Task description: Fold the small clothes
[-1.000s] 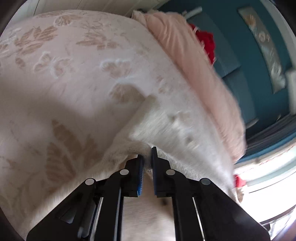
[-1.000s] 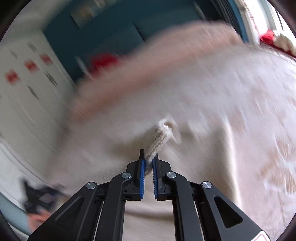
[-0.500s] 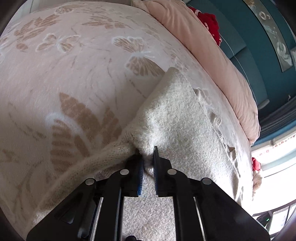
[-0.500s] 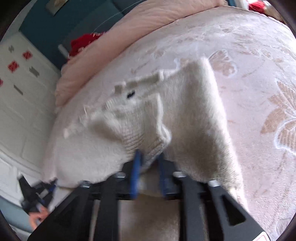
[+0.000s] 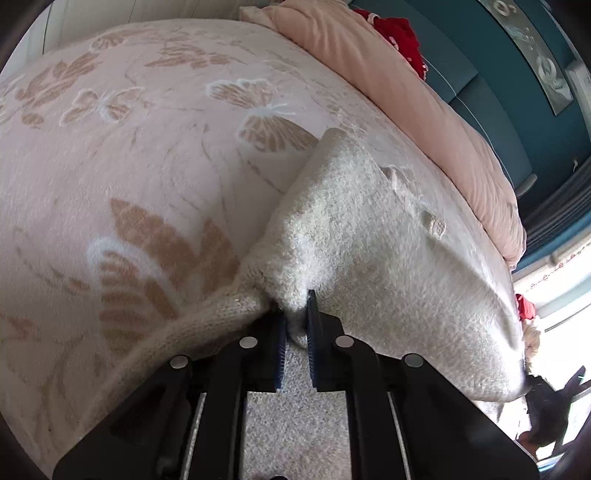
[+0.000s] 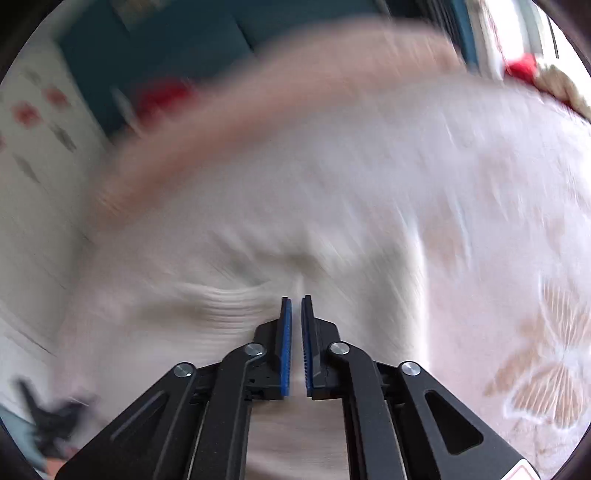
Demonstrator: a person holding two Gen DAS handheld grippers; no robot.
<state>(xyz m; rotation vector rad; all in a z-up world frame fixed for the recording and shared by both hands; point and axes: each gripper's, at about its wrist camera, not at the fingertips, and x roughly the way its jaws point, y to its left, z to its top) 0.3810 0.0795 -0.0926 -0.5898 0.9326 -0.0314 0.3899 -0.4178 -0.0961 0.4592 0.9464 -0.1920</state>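
Observation:
A cream fuzzy knit sweater (image 5: 369, 236) lies on the bed, its near edge bunched up. My left gripper (image 5: 295, 302) is shut on that bunched edge, with knit pinched between the blue pads. In the right wrist view the picture is blurred by motion. My right gripper (image 6: 296, 301) has its jaws nearly together and nothing shows between them. It hovers just over the sweater's ribbed part (image 6: 229, 306). My right gripper also shows dark at the far right of the left wrist view (image 5: 546, 406).
The bed has a pink blanket with tan butterflies (image 5: 140, 155). A peach duvet (image 5: 424, 103) lies along the far side with a red item (image 5: 399, 33) behind it. A teal wall (image 5: 517, 74) and a bright window (image 5: 554, 295) are beyond.
My right gripper let go of the sweater fold it held and is now swinging fast. My left gripper keeps its hold, and the sweater has settled flatter on the bed.

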